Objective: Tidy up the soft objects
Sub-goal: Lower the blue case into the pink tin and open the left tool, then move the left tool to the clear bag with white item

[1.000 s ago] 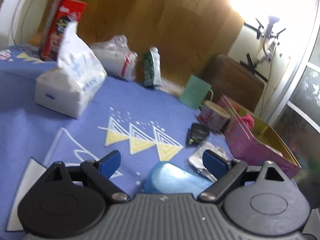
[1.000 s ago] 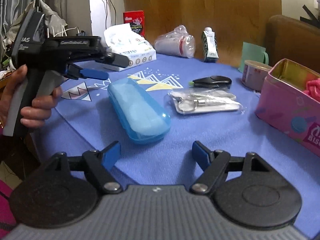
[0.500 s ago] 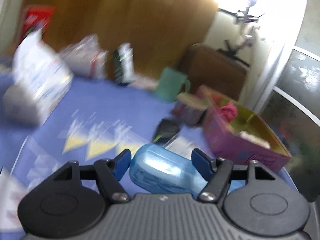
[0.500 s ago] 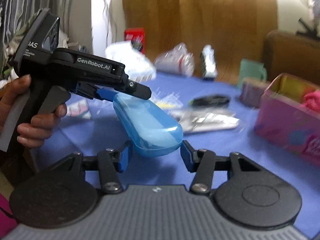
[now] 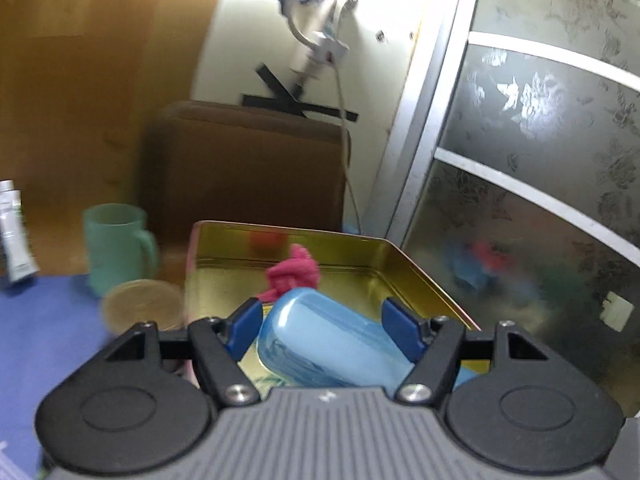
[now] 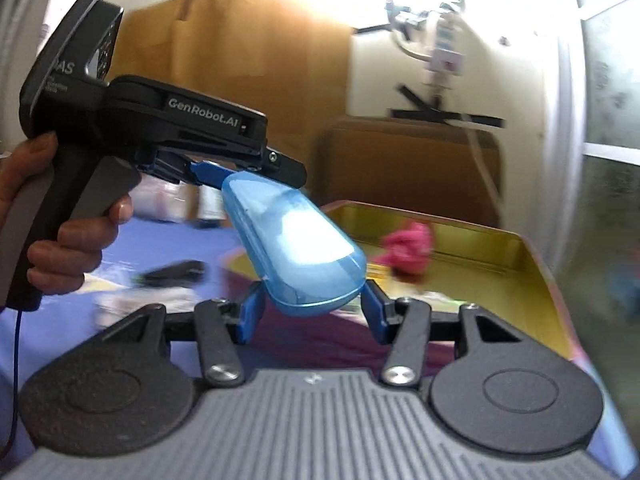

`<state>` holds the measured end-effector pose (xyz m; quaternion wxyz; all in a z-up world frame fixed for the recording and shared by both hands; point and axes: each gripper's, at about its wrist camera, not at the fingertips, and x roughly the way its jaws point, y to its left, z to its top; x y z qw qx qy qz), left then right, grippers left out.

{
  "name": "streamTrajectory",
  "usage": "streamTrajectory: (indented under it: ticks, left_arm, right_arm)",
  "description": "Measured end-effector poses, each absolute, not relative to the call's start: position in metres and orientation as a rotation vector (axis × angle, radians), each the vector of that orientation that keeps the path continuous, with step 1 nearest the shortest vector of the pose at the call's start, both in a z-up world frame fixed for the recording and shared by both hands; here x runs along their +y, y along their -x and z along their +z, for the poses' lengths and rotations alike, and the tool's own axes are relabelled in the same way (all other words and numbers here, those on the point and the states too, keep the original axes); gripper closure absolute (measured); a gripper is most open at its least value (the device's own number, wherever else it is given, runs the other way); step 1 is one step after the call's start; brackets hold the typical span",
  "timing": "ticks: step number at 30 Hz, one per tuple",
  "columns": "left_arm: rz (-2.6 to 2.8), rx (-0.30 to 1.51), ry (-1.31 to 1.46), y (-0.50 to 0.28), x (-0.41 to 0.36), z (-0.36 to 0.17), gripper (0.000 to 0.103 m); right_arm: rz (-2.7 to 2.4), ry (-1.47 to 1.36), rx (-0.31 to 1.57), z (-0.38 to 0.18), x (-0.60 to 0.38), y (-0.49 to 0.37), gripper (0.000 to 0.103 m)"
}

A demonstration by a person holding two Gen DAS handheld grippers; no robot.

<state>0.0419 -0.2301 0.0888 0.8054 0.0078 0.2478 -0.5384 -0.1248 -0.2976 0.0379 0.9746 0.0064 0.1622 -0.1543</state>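
Blue case | we clamp both ends, left gripper and right gripper | uneven release ahead over tin risks tipping.

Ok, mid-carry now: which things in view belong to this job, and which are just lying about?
In the job:
- blue case, held by both the left gripper and the right gripper
- gold-lined tin
- pink soft thing in the tin

Lying about:
- green mug
- round can
- black device

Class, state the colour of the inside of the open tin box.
Shiny gold inside the tin box, seen best in the left wrist view.
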Motion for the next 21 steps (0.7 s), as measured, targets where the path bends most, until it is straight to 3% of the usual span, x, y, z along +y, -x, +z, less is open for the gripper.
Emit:
streamTrajectory:
  ticks: [8, 21]
  left_arm:
    - [-1.11, 0.62, -0.054, -0.041, -0.285, 0.06, 0.037]
    - [-1.133, 0.498, -0.042, -0.004, -0.208, 0.077, 0.032]
  right_arm:
    - [-0.556, -0.115, 0.392, 0.026, -0.378, 0.114, 0.051]
    - [-0.55, -0.245, 0.171, 0.027, -0.335, 0.16, 0.051]
